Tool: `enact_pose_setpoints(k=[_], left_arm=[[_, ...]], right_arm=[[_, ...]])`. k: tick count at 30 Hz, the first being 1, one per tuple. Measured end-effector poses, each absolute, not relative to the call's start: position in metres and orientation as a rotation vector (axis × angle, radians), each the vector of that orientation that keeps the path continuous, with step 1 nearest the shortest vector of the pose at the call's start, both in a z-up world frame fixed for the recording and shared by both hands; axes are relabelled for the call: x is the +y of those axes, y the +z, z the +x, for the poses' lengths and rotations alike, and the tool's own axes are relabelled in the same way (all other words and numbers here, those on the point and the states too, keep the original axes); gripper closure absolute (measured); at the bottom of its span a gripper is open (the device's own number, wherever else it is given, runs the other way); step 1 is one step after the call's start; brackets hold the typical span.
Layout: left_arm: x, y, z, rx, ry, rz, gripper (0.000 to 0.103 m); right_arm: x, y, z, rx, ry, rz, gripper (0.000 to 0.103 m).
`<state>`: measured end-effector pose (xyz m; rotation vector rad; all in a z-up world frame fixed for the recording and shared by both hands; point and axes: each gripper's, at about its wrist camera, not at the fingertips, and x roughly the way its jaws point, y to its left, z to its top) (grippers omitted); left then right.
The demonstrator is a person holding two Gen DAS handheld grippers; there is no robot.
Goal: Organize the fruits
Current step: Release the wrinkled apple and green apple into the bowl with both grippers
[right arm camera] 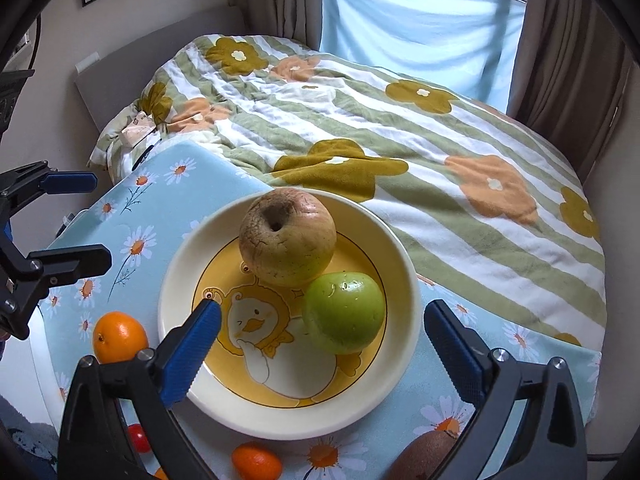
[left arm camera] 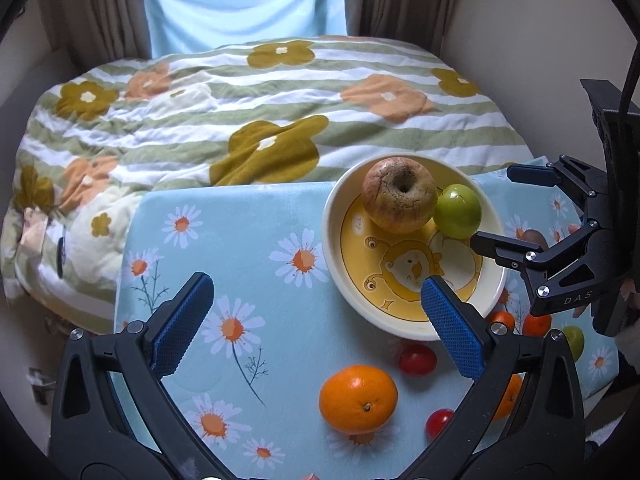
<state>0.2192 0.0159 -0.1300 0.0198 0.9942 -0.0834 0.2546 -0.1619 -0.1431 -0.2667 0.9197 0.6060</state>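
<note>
A cream bowl (left arm camera: 332,236) (right arm camera: 404,280) with a yellow duck picture holds a wrinkled brown apple (left arm camera: 398,196) (right arm camera: 286,238) and a green apple (left arm camera: 458,210) (right arm camera: 344,312). My left gripper (left arm camera: 316,304) is open and empty above the daisy cloth, with an orange (left arm camera: 358,398) (right arm camera: 119,336) between its fingers' reach. My right gripper (right arm camera: 322,330) is open and empty just over the bowl's near side; it shows in the left wrist view (left arm camera: 496,208) at the bowl's right. Two red cherry tomatoes (left arm camera: 417,360) lie near the orange.
Small oranges (left arm camera: 536,324) (right arm camera: 256,460), another green fruit (left arm camera: 574,340) and a brown kiwi (right arm camera: 424,454) lie on the blue daisy cloth (left arm camera: 248,248) by the bowl. A flowered quilt (left arm camera: 260,120) covers the bed behind. Curtains hang at the back.
</note>
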Motion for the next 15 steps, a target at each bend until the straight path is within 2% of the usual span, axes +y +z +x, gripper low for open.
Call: enact_pose_setpoints(k=[15], left_arm=[[0.020,-0.087,0.147,0.899,-0.170,0.049,0.000]], right_arm=[[-0.185,-0.077,0.165,0.859,0.405,-0.191,0.002]])
